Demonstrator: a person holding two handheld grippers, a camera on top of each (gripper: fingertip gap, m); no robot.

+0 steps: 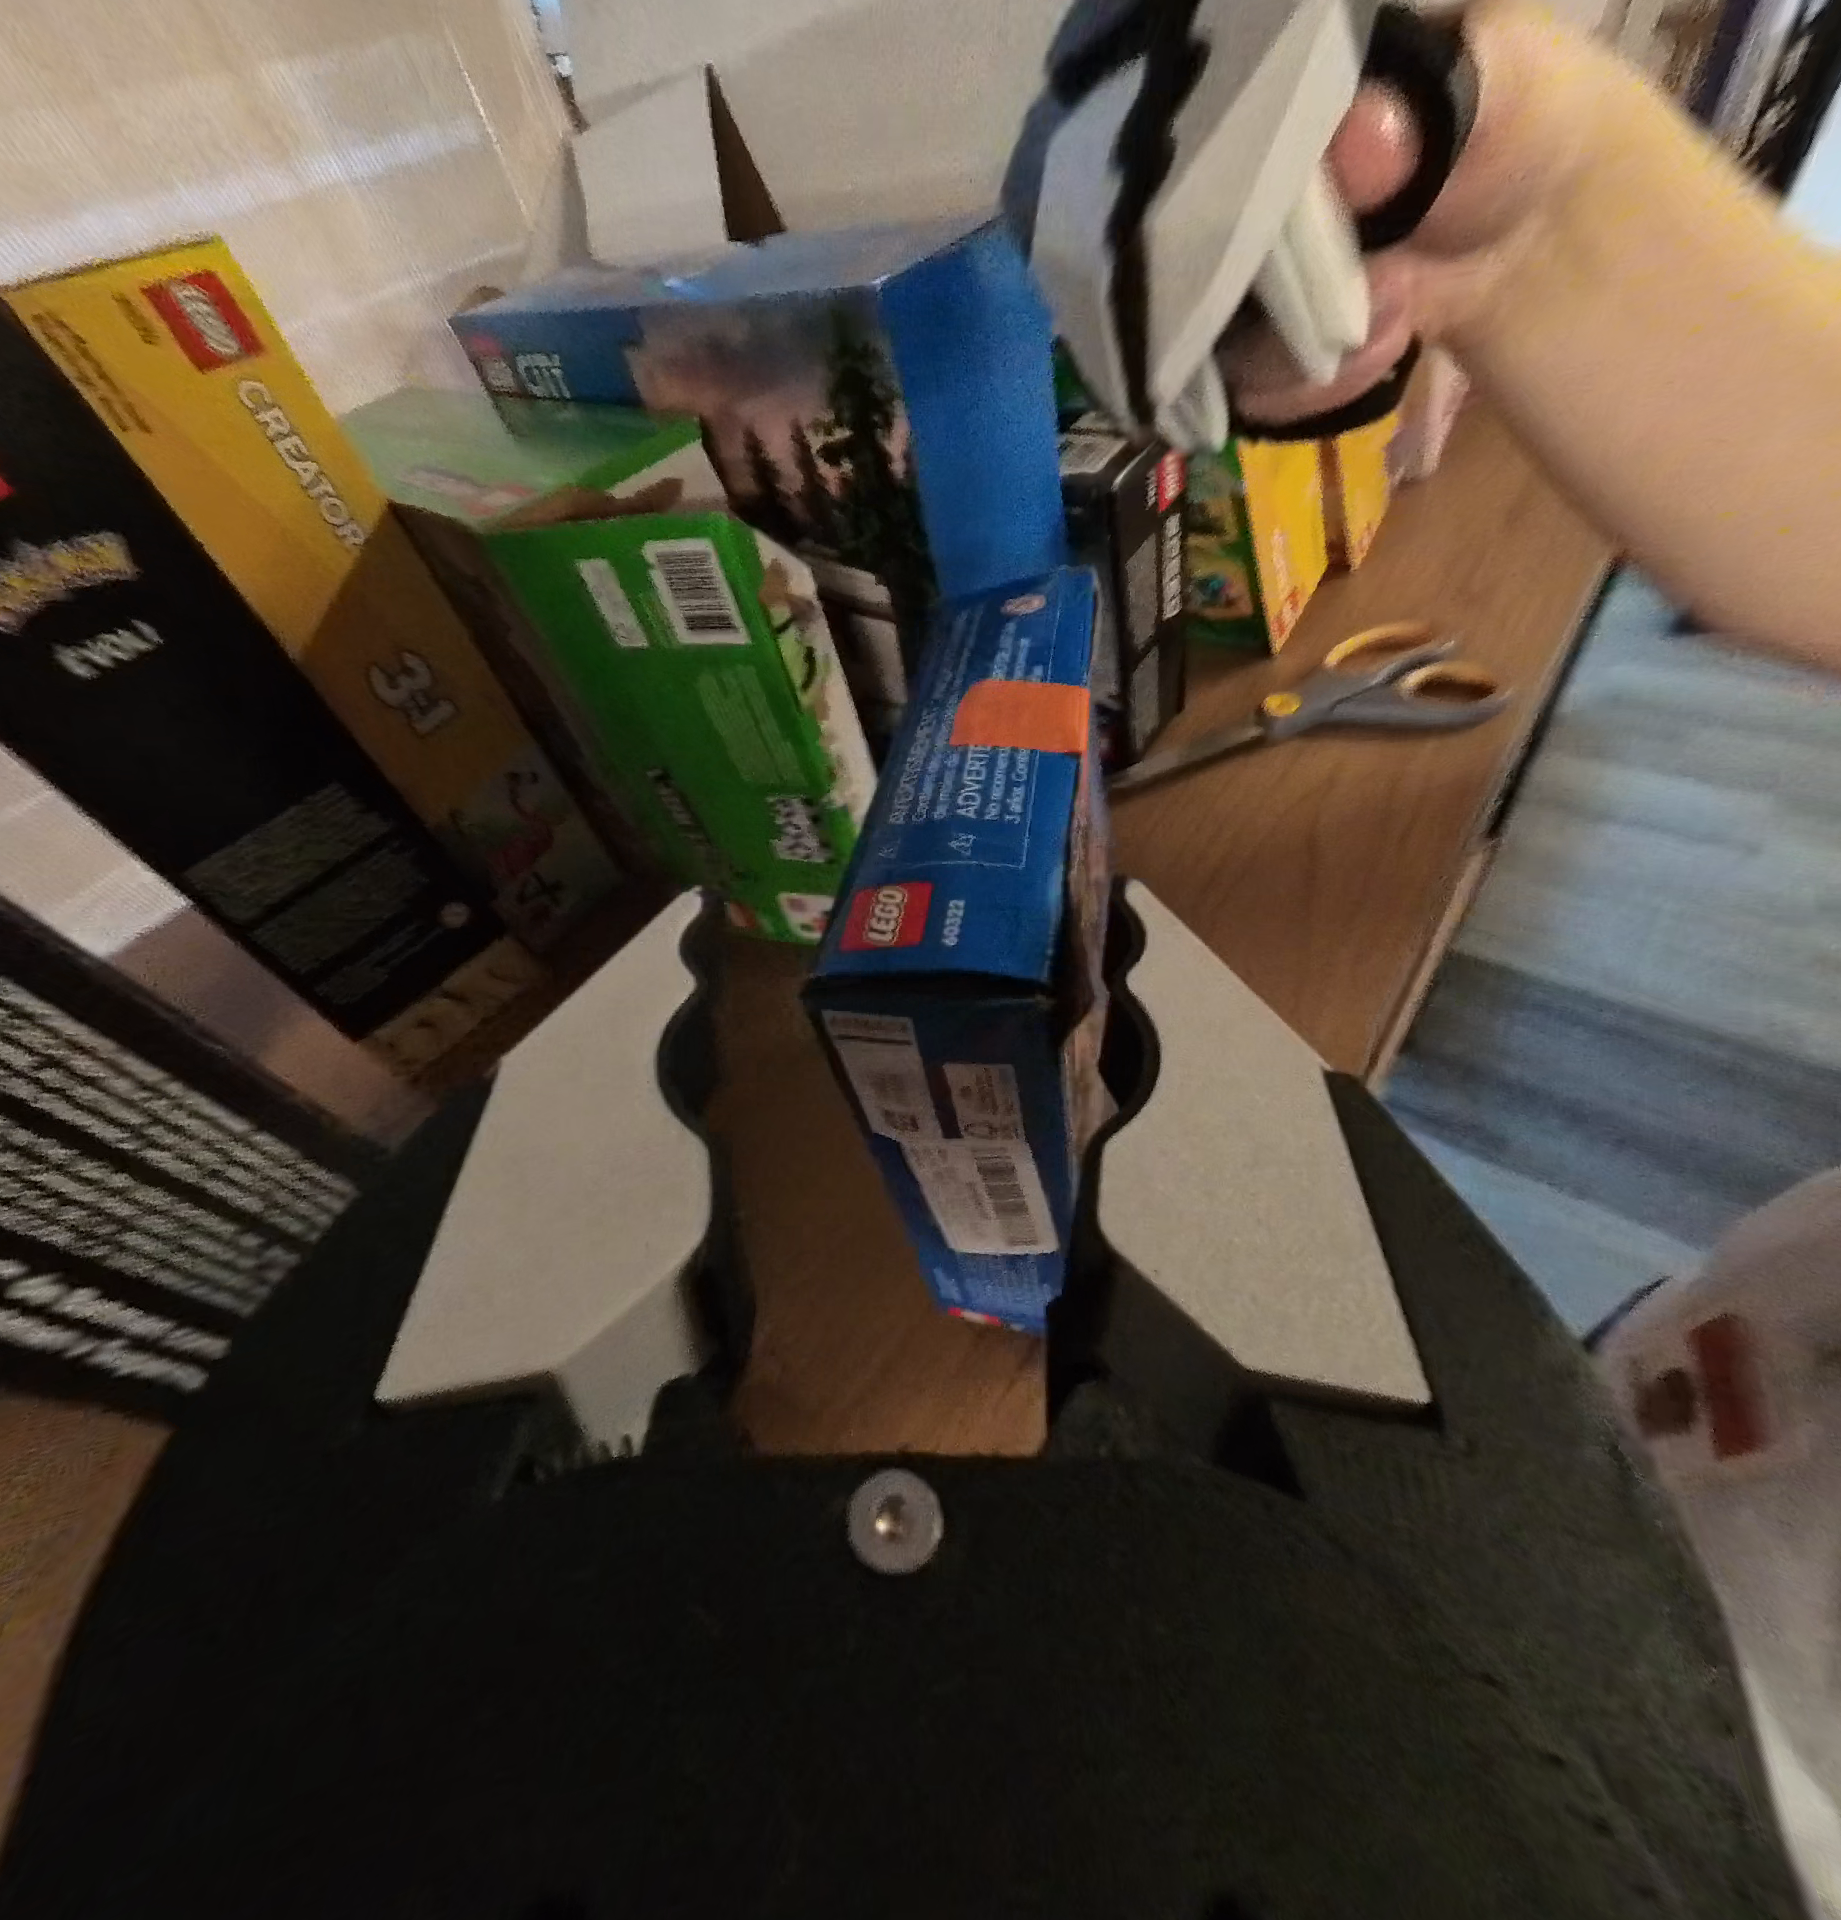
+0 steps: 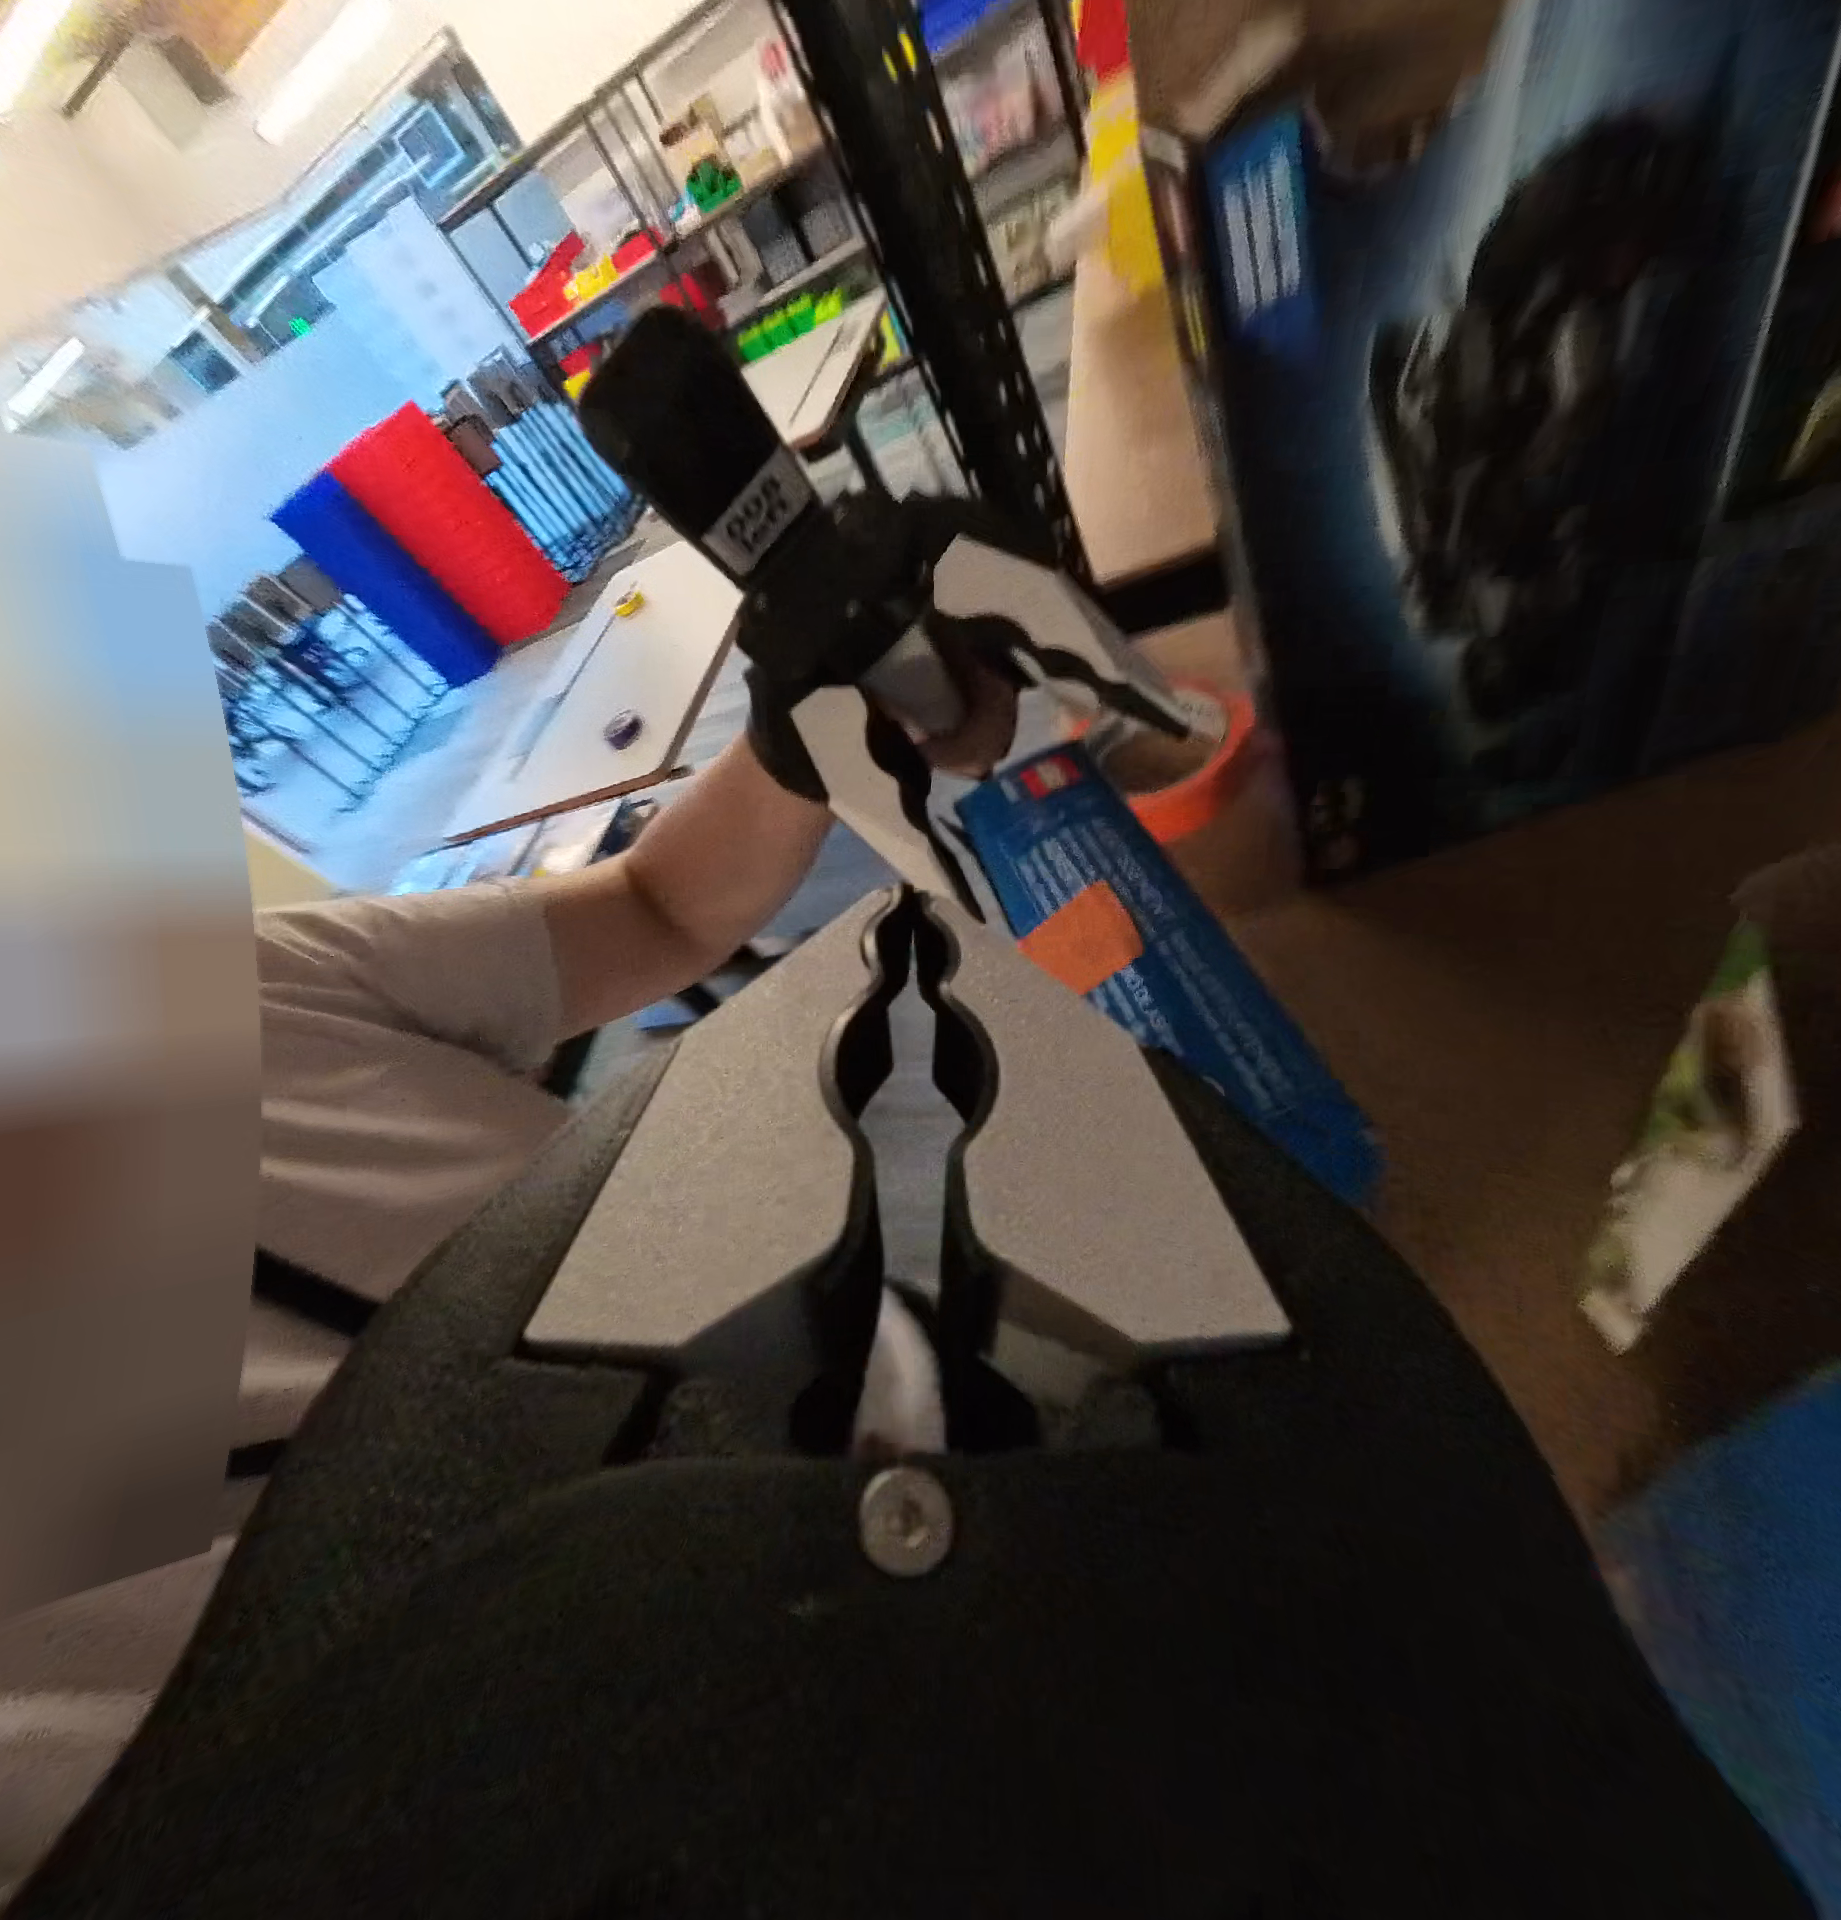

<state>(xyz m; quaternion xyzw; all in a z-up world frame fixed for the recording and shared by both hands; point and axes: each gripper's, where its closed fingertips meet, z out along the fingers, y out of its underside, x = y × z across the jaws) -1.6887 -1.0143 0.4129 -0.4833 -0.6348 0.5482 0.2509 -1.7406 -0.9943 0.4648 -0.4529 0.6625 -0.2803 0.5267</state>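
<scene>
1. Your left gripper (image 1: 900, 1049) fills the lower centre of the left wrist view, its jaws standing apart with a small blue box (image 1: 963, 935) between them. The box leans against the right-hand finger (image 1: 1238, 1195) and a gap shows on its left; whether it is truly clamped, you cannot tell.
2. Your right gripper (image 2: 914, 935) sits at lower centre of its own view, its tips closed together on nothing.
3. Only the left view shows the scissors (image 1: 1342, 701) on the wooden shelf (image 1: 1311, 852) at middle right, and the green box (image 1: 677, 686) and yellow-and-black box (image 1: 272, 499) stacked at left.
4. Only the right view shows the orange tape roll (image 2: 1212, 784) and the dark box (image 2: 1539, 436) at upper right.
5. Your right hand (image 1: 1415, 239) comes in from the upper right of the left view, forearm bare.
</scene>
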